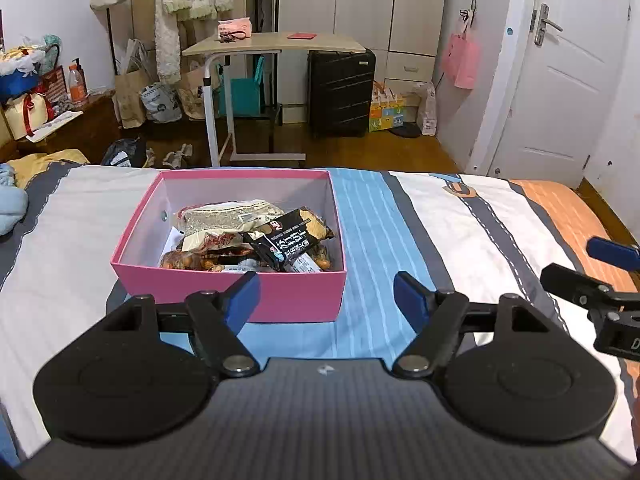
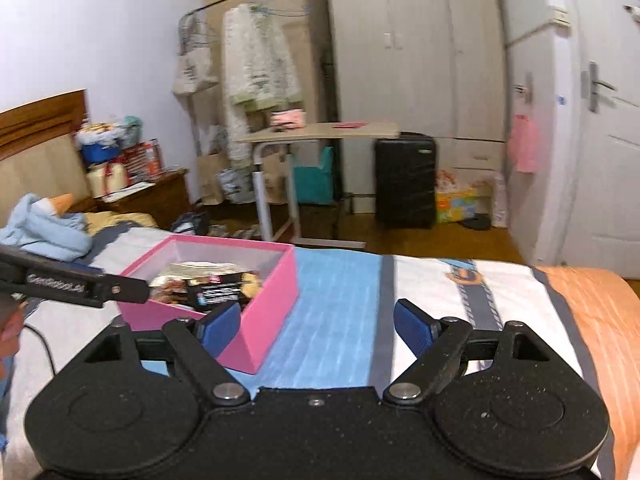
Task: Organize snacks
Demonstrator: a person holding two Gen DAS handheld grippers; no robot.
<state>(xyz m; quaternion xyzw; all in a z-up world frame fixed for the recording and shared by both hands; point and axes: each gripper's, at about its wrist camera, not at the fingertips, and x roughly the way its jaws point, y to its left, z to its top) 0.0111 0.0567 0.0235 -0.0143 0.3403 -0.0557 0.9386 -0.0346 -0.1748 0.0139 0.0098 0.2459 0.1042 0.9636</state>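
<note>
Tongs on both hands are gaping wide and holding nothing. Left tongs (image 1: 326, 300) are hanging just short of the pink box (image 1: 288, 296), which is sitting dead ahead on the bed (image 1: 480, 220) with snack packets (image 1: 256, 236) piled inside. Right tongs (image 2: 318, 326) are pointing past its right corner, so the left hand is looking nearer.

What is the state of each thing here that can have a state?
Pink cardboard box: lid off, holding snack packets.
Black snack packet: lying on top of the pile in the box.
Left gripper: open, nothing between its blue pads.
Right gripper: open, empty.
White room door: closed.
Black suitcase: upright, closed.
</note>
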